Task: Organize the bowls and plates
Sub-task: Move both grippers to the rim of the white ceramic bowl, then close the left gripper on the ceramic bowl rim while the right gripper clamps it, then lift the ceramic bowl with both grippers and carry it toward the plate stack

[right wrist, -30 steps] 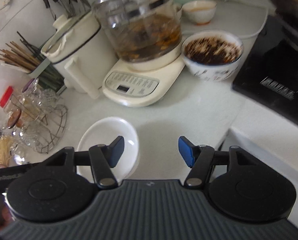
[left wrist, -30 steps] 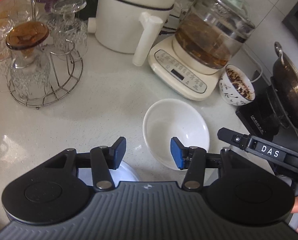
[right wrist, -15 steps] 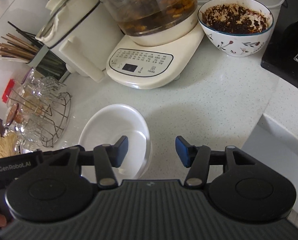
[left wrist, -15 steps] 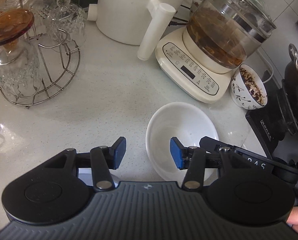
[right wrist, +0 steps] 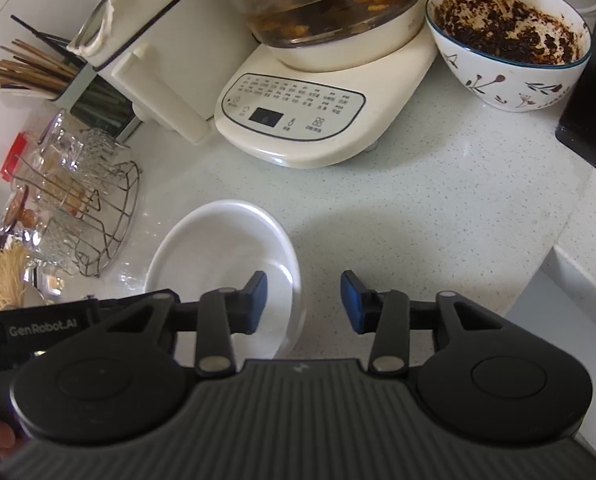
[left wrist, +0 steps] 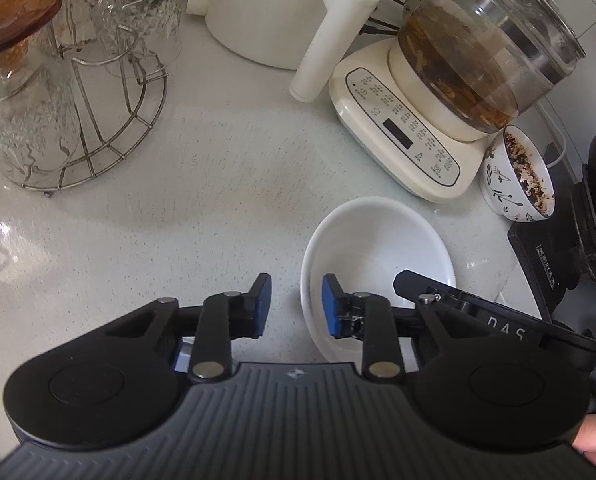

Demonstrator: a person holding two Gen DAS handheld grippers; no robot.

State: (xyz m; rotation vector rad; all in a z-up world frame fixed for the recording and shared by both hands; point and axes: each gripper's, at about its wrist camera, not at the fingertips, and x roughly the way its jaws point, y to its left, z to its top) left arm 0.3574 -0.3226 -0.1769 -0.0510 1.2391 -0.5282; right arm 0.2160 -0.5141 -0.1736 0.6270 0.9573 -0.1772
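A white bowl (left wrist: pixel 377 252) sits empty on the white counter; it also shows in the right wrist view (right wrist: pixel 218 256). My left gripper (left wrist: pixel 296 306) is open and straddles the bowl's left rim: one blue pad is outside, the other inside. My right gripper (right wrist: pixel 302 302) is open and straddles the bowl's right rim, its left pad over the inside. A patterned bowl (left wrist: pixel 517 176) with dark crumbs stands to the right; it also shows in the right wrist view (right wrist: pixel 509 40).
A cream kettle base with a glass pot (left wrist: pixel 425 120) stands behind the bowl. A white appliance (left wrist: pixel 282 4) is at the back. A wire rack of glasses (left wrist: pixel 70 92) is on the left. A black stove (left wrist: pixel 557 248) is at the right. Chopsticks (right wrist: pixel 26 68) stand far left.
Both grippers have moved forward and down toward the white bowl. The left gripper's pads have closed in a little around the bowl's left rim. The bowl has not moved.
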